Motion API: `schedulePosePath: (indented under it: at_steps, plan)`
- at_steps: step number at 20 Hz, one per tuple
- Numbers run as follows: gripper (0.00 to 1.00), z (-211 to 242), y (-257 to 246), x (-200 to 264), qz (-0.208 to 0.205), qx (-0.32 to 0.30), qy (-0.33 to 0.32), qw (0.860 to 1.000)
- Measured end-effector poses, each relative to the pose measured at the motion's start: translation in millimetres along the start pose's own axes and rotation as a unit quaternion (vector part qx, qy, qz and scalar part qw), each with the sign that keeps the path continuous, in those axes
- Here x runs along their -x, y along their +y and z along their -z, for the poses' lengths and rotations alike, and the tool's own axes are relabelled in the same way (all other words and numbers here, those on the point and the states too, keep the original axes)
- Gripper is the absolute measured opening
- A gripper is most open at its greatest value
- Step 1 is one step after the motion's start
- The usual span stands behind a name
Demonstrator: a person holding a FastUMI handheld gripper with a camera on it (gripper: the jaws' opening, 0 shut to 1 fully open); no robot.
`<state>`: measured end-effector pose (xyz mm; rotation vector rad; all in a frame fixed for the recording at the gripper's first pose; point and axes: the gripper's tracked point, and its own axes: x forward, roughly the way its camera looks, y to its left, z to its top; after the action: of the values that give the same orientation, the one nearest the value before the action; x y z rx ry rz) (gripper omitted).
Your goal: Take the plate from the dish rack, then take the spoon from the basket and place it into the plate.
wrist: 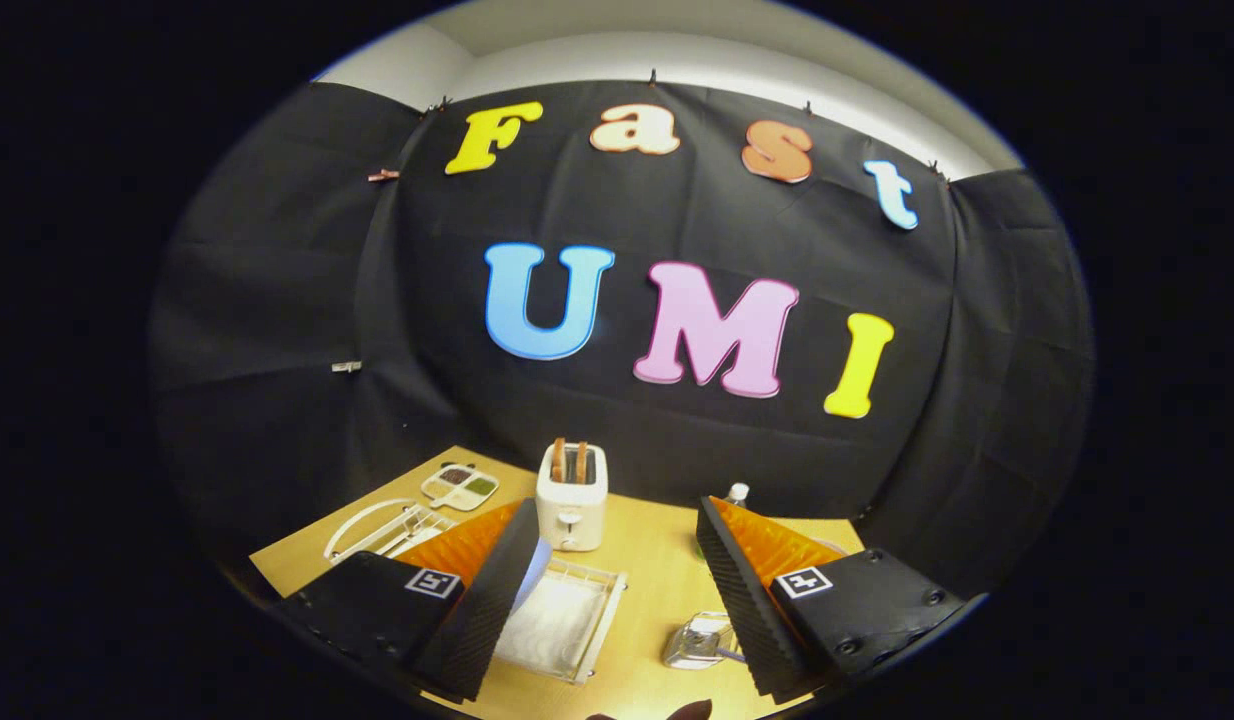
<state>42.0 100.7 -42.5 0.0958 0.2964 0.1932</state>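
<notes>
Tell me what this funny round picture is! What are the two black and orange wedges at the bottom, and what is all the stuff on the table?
Those two wedges are the fingers of a grabbing tool that a person holds in one hand. A small camera rides on the tool and looks forward along the fingers, and its lens bends the picture into a round shape. The fingers stand apart now, and nothing is held between them.

Below them is a wooden table. Just beyond the fingers stands a white toaster with bread slices poking out. Between the fingers, closer in, lies a white wire dish rack. Beside the right finger sits a clear basket. Farther left are a small tray with compartments and another white rack.
</notes>
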Motion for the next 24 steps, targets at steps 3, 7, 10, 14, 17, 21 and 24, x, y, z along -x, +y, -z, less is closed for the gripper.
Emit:
schedulePosePath:
  at_steps: [3,7,10,14,17,21,24]
  plan:
    - [0.98,39,20,-28,-0.006,-0.026,0.111,0.993]
    - [0.98,88,51,-64,-0.023,-0.071,0.234,0.969]
    - [0.96,123,70,-87,-0.02,-0.105,0.297,0.949]
    - [0.85,167,78,-111,0.016,-0.089,0.355,0.931]
    - [0.78,193,77,-120,0.044,-0.065,0.39,0.917]
    - [0.6,214,77,-129,0.075,-0.061,0.422,0.901]
    - [0.39,212,86,-135,0.081,-0.077,0.43,0.896]
